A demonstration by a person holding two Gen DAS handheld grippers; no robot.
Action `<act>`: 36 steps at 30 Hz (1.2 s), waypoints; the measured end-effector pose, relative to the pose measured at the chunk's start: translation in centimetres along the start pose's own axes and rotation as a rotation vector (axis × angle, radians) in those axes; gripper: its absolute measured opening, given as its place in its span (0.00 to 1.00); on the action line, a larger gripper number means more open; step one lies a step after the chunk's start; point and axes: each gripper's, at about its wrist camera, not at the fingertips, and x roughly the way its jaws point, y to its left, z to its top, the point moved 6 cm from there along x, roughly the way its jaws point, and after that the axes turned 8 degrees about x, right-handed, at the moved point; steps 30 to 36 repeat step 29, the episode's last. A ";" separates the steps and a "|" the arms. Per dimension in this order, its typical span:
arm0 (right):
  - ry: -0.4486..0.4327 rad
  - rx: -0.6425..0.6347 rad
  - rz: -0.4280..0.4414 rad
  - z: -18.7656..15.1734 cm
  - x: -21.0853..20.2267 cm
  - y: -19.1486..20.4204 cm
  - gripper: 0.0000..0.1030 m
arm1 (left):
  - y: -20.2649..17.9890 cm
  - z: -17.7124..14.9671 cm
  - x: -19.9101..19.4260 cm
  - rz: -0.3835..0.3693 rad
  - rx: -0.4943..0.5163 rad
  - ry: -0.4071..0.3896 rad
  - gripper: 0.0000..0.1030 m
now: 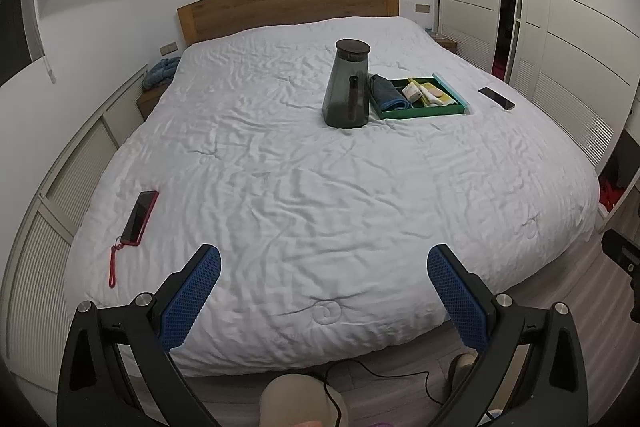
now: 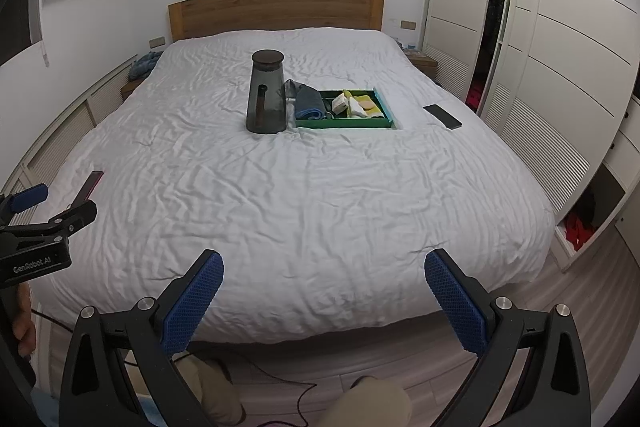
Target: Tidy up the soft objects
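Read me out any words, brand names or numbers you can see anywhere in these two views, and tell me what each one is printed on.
"GenRobot.AI": white lettering on the black body of the left gripper, seen in the right wrist view.
The pale packet in the green tray: any print too small and blurred to read.
The dark jug and both phones: no legible text.

One text can be read: "GenRobot.AI", in pale letters on the black body of the left gripper, at the lower left edge of the frame in the right wrist view. In the left wrist view nothing is legible. The packets in the green tray on the bed are too small to read.
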 end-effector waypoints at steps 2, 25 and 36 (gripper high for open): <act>-0.001 0.000 -0.001 0.0 0.0 0.0 1.00 | 0.0 0.0 0.0 -0.002 0.000 -0.001 0.99; -0.022 -0.028 0.007 0.1 0.3 -0.4 1.00 | -0.1 2.0 -2.0 -0.008 0.020 -0.125 0.99; -0.024 -0.025 0.007 0.2 0.2 -0.5 1.00 | 0.0 2.1 -2.1 -0.010 0.015 -0.129 0.99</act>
